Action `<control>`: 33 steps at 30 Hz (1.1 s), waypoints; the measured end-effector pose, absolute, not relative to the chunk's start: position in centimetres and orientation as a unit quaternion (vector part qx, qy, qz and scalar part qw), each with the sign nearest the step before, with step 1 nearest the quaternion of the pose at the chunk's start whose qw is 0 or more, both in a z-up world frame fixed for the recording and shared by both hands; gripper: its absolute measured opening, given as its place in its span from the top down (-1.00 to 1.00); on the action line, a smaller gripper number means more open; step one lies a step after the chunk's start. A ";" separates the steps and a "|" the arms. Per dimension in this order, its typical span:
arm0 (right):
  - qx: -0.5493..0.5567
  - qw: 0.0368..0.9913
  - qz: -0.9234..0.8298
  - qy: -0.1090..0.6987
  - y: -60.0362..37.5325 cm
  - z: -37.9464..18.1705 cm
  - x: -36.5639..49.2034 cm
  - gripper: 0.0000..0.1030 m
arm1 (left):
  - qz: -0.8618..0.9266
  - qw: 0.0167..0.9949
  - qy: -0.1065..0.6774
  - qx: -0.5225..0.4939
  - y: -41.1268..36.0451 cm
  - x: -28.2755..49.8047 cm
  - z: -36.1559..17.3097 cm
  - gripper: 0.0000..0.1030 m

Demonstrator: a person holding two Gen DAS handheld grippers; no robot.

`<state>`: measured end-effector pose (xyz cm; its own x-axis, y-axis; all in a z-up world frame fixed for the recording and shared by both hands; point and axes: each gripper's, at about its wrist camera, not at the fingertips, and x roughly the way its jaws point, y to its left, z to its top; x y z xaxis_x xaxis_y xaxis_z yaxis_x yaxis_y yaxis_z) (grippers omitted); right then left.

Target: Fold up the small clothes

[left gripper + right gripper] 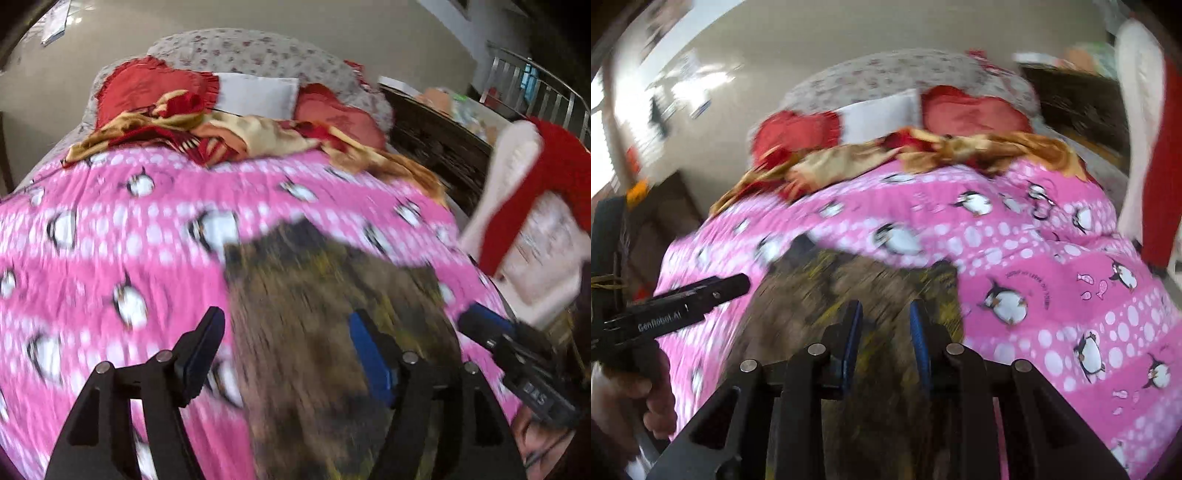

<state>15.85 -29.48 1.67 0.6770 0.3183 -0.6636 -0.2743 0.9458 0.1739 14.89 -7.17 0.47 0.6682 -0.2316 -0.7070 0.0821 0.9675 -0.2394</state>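
Gaping left claw (288,354), narrower right claw (884,332), seemingly over brown garment (332,332)

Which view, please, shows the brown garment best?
The left wrist view: the garment spreads wide across the pink blanket, with its far edge visible, though blurred. The right wrist view shows less of it, largely hidden behind the right claw.

Beige wall (258,18), pink penguin bedspread (110,221), red pillows (147,85) (frilled), dark cabinet (436,140), metal railing (535,81)

Brown patterned garment (332,332) motion-blurred, lower part cut off, print unreadable
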 end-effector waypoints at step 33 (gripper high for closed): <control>-0.007 0.911 0.094 0.402 -38.4 -1.3 10.0 -0.01 | 0.012 0.902 0.430 -0.023 -8.1 11.1 -2.2 -0.63</control>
